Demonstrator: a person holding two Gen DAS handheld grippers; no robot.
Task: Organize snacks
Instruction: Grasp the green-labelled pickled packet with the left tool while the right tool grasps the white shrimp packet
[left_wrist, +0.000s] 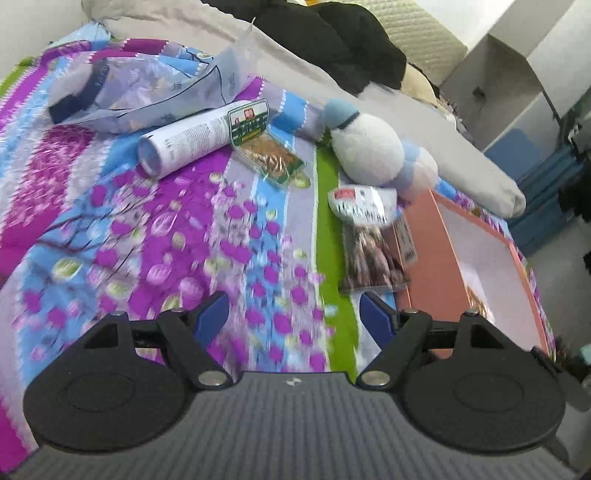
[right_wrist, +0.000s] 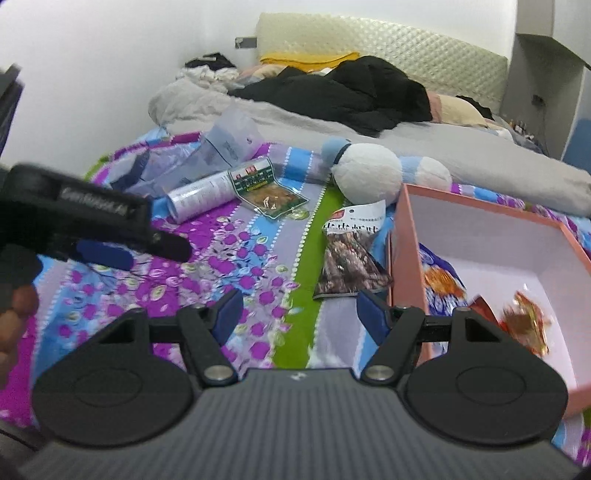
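- A pink box (right_wrist: 406, 236) is taken as the landmark; it lies open on the patterned bed cover (right_wrist: 229, 258), with a few wrapped snacks (right_wrist: 524, 317) already seen inside.
- Touching the box's near-left wall, a dark snack packet (right_wrist: 347, 266) with a red-and-white header is seen flat on the cover.
- Further from the box, beyond the green stripe, a green-labelled snack pouch (right_wrist: 269, 192) is leaned against a white tube (right_wrist: 199, 194); a plush toy (right_wrist: 369, 173) is found just behind the box.
- The left gripper (left_wrist: 295, 317) is held with its jaws wide and nothing between them; the right gripper (right_wrist: 297, 312) is likewise spread and empty, beside the box's left wall.
- The step in hand is judged to be an approach to the next loose snack, probably the dark packet.
- For the next move, one pair of jaws would need to be lowered over the packet's edge, closed on it, and the packet carried over the box wall.
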